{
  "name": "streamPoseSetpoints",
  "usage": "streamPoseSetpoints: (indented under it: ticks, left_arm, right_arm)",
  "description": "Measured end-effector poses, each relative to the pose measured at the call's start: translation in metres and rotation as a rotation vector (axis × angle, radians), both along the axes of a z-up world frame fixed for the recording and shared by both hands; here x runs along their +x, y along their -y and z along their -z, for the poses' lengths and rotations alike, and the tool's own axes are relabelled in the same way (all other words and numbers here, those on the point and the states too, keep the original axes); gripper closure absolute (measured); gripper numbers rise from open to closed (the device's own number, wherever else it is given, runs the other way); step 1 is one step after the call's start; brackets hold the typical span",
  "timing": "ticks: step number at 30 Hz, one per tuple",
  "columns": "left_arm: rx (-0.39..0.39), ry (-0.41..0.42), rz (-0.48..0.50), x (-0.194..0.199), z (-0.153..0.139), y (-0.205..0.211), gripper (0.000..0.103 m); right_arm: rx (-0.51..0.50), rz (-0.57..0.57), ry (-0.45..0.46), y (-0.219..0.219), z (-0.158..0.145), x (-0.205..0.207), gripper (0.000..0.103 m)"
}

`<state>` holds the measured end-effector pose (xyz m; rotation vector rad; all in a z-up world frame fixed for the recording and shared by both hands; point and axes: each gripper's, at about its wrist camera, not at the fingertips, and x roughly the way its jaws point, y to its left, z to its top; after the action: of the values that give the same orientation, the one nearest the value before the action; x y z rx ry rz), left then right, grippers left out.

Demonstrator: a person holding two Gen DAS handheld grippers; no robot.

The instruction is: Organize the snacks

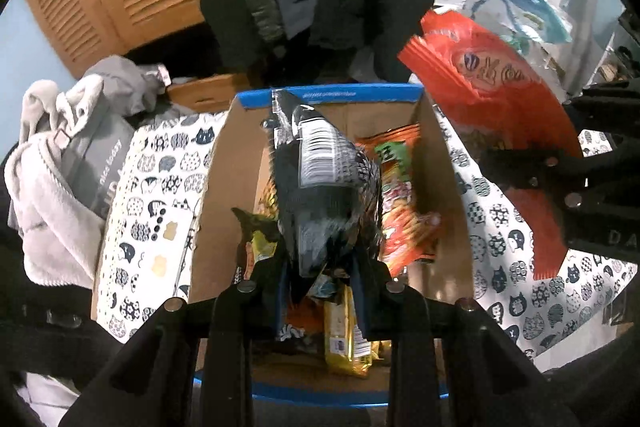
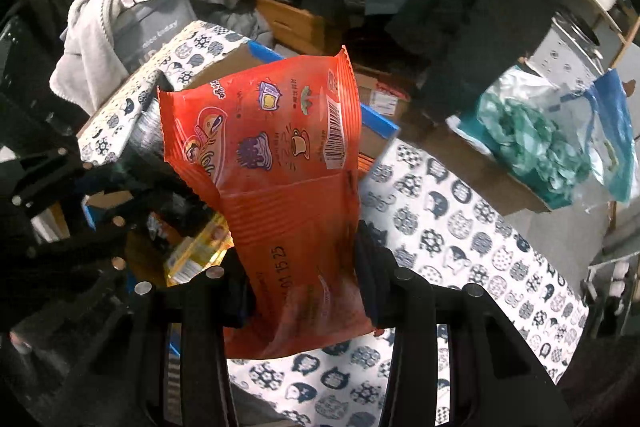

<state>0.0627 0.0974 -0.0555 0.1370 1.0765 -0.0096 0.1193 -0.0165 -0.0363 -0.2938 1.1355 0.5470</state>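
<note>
A: Left wrist view first. What sits at the cardboard box point(image 1: 224, 163)?

B: The left gripper point(image 1: 324, 267) hangs over the middle of the box, its jaws pinching the lower end of a black snack bag point(image 1: 324, 167) that stands up above the box's inside. The bag is motion-blurred. Right of it inside the box lie orange snack packs point(image 1: 400, 211); at the box's near wall lies a yellow packet point(image 1: 346, 339). The box rim is edged in blue at the far and near sides.

A: Any free room in the box?

B: Bare cardboard floor shows along the box's left wall and in its near right corner. Outside the box to the right, the right gripper point(image 1: 532, 167) holds an orange snack bag point(image 1: 480, 83) above the cat-print cloth point(image 1: 160, 163), apart from the box's right wall.

A: And the right wrist view?

B: The right gripper point(image 2: 304, 287) has its jaws clamped on the orange snack bag point(image 2: 280, 163), barcode side facing the camera, top edge upward. The box point(image 2: 376, 139) lies behind and left of the bag; the left gripper point(image 2: 80, 211) reaches over it. Right of the box, the cat-print cloth point(image 2: 460, 235) lies flat and uncovered out to its far edge.
</note>
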Motion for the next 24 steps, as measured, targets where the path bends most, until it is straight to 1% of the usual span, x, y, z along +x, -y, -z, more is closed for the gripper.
streamPoseSetpoints:
  ticks: [3,4,5,6,7,8,12,14,17,19,24]
  left_arm:
    - [0.019,-0.009,-0.042,0.003,0.006,-0.011,0.074]
    - [0.019,-0.011,-0.061,0.004,0.008,-0.016,0.068]
    - [0.014,-0.011,-0.068,0.003,0.008,-0.019,0.059]
    - [0.01,-0.008,-0.079,0.003,0.008,-0.024,0.054]
    - [0.01,-0.004,-0.088,0.002,0.008,-0.027,0.046]
    - [0.01,0.001,-0.1,0.001,0.008,-0.031,0.04]
    - [-0.021,0.008,-0.137,-0.006,0.004,-0.043,0.036]
    - [-0.038,0.008,-0.155,-0.009,0.002,-0.047,0.03]
    - [-0.05,0.024,-0.169,-0.012,-0.002,-0.05,0.027]
    - [-0.044,0.033,-0.172,-0.014,-0.005,-0.05,0.022]
    - [-0.014,0.068,-0.17,-0.023,-0.013,-0.047,0.02]
  right_arm:
    - [0.005,-0.004,-0.018,-0.011,0.003,0.005,0.063]
    - [0.011,-0.006,-0.026,-0.014,0.004,0.006,0.062]
    - [0.021,-0.01,-0.038,-0.017,0.005,0.008,0.061]
    - [0.028,-0.012,-0.042,-0.02,0.006,0.008,0.061]
    - [0.031,-0.014,-0.045,-0.022,0.006,0.009,0.059]
    - [0.028,-0.014,-0.045,-0.024,0.007,0.009,0.057]
    - [0.029,-0.014,-0.033,-0.029,0.005,0.006,0.041]
    - [0.034,-0.012,-0.027,-0.028,0.002,0.004,0.04]
    - [0.043,-0.007,-0.022,-0.023,-0.002,-0.001,0.039]
    - [0.045,0.0,-0.017,-0.017,-0.005,-0.005,0.031]
    - [0.049,0.018,0.006,-0.004,-0.014,-0.019,0.028]
